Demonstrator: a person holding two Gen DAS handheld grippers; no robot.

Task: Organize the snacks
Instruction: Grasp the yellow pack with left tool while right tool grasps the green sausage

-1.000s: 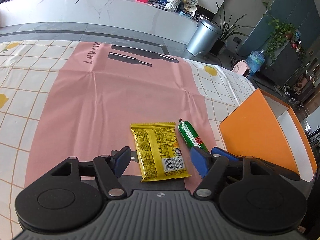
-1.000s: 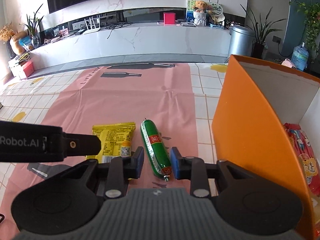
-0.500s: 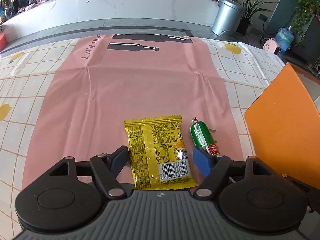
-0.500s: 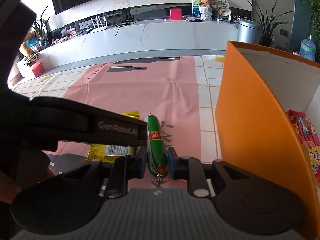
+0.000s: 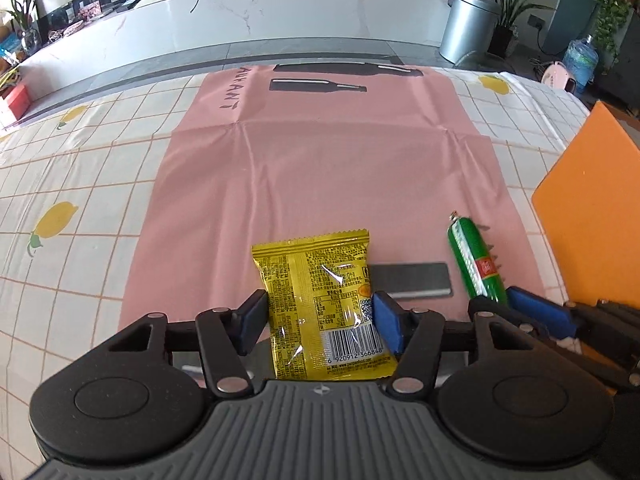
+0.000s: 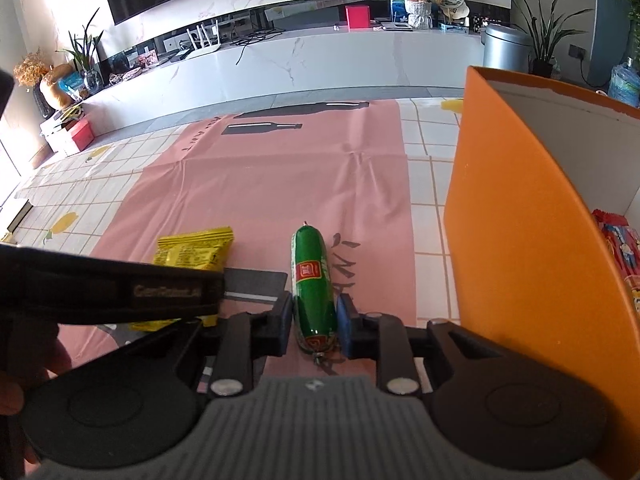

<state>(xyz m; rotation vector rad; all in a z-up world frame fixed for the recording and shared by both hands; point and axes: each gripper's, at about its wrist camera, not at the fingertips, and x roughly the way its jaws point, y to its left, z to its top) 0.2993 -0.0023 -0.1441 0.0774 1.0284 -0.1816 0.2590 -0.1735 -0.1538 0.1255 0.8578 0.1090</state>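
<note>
A yellow snack packet (image 5: 324, 304) lies flat on the pink mat (image 5: 320, 168). My left gripper (image 5: 318, 324) straddles the packet's near end, its blue pads touching both edges. A green sausage stick (image 6: 314, 284) lies on the mat to the right of the packet; it also shows in the left wrist view (image 5: 476, 258). My right gripper (image 6: 314, 326) has its pads pressed on both sides of the sausage's near end. The packet shows in the right wrist view (image 6: 192, 254), partly hidden behind the left gripper body.
An orange box (image 6: 516, 216) with a white inside stands right of the sausage, holding red snack packets (image 6: 620, 248). Its orange wall shows in the left wrist view (image 5: 592, 216). A checked lemon tablecloth (image 5: 80, 184) covers the table. A white counter and a bin stand beyond.
Both grippers have closed in: the left pads now touch the yellow packet's edges and the right pads now press the green sausage. The left gripper has shifted left relative to the sausage.
</note>
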